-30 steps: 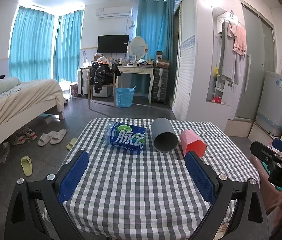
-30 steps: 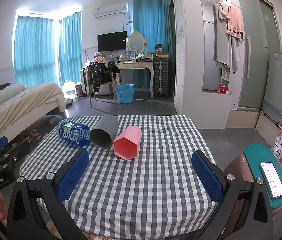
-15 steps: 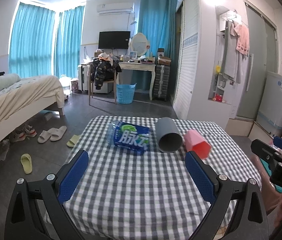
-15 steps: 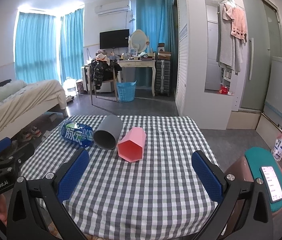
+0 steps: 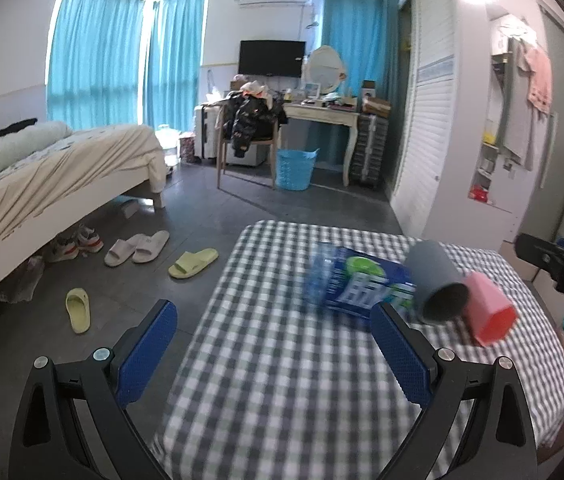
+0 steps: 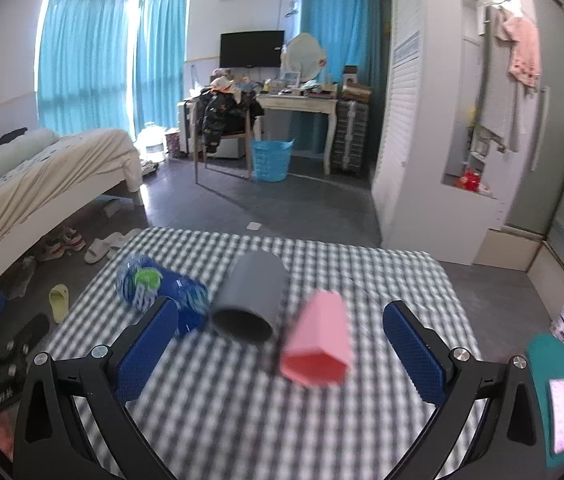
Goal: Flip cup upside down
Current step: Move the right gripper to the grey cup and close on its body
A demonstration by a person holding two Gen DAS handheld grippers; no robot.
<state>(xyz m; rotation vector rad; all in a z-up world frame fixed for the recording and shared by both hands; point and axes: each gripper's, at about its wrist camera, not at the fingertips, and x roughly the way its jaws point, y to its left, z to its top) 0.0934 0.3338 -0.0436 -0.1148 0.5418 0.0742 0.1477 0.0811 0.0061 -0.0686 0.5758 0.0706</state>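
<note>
A grey cup (image 6: 249, 299) and a pink hexagonal cup (image 6: 317, 344) lie on their sides on the checked table (image 6: 242, 420), mouths toward me. Both also show in the left wrist view, the grey cup (image 5: 435, 280) and the pink cup (image 5: 489, 308) at the right. My right gripper (image 6: 278, 344) is open and empty, above the table just in front of the two cups. My left gripper (image 5: 274, 344) is open and empty over the table's left part, left of the cups. The right gripper body (image 5: 561, 264) shows at that view's right edge.
A blue-labelled water bottle (image 6: 162, 292) lies on its side left of the grey cup. A teal stand with a phone (image 6: 553, 392) is right of the table. A bed (image 5: 42, 176), slippers (image 5: 138, 244) and a chair (image 5: 250, 140) stand on the floor beyond.
Both grippers have moved forward and closer to the cups; the left view has swung left, so the cups sit further right in it. The cups and bottle lie as before.
</note>
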